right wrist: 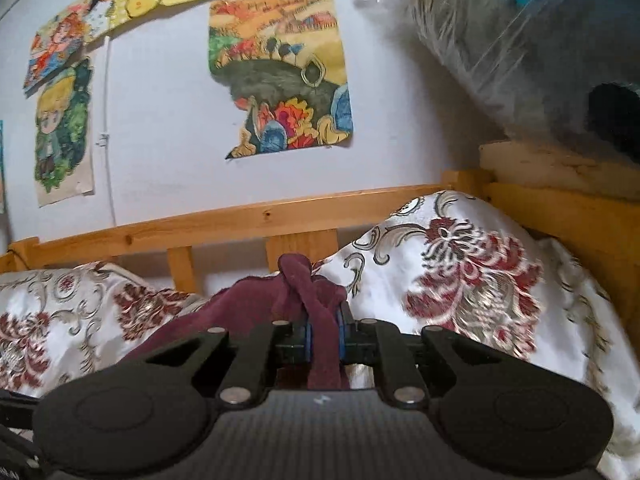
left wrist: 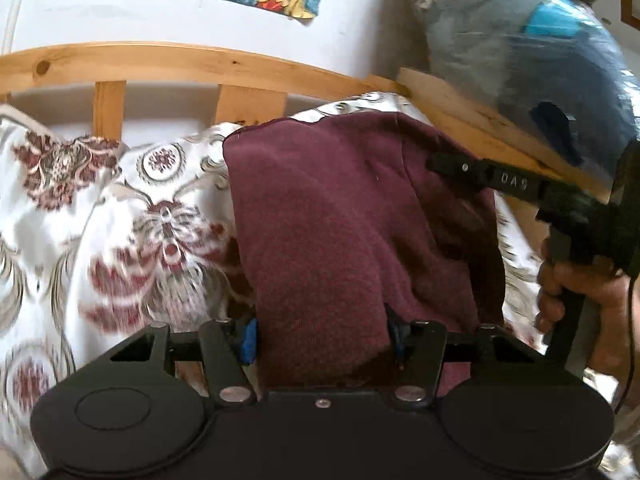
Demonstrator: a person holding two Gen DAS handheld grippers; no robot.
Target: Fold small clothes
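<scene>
garment: a small maroon knit cloth garment, soft and limp, hangs draped between the two tools above the bed; in the left wrist view it fills the middle, running from 12 o'clock down to 6 o'clock; in the right wrist view a bunched, twisted corner of it stands up at centre
handling: judged light and floppy, with no stiffness to keep a fold by itself; the fleecy knit looks grippy rather than slippery; not fragile; best taken at corners or hems, with the edge kept taut so it does not sag
left gripper: the left gripper stands about half wide with a broad band of the cloth filling the gap between its blue pads; it appears to hold that thick fold
right gripper: the right gripper is drawn narrow, pinching a gathered rope of the cloth; in the left wrist view it sits at 3 o'clock, held by the person's hand
surface: a white bedspread with dark red floral print, rumpled and cushiony; folds will want pressing flat
room: a pine wooden bed rail at 11 o'clock; a pale wall with colourful paper pictures; a clear plastic-wrapped bundle at 2 o'clock
</scene>
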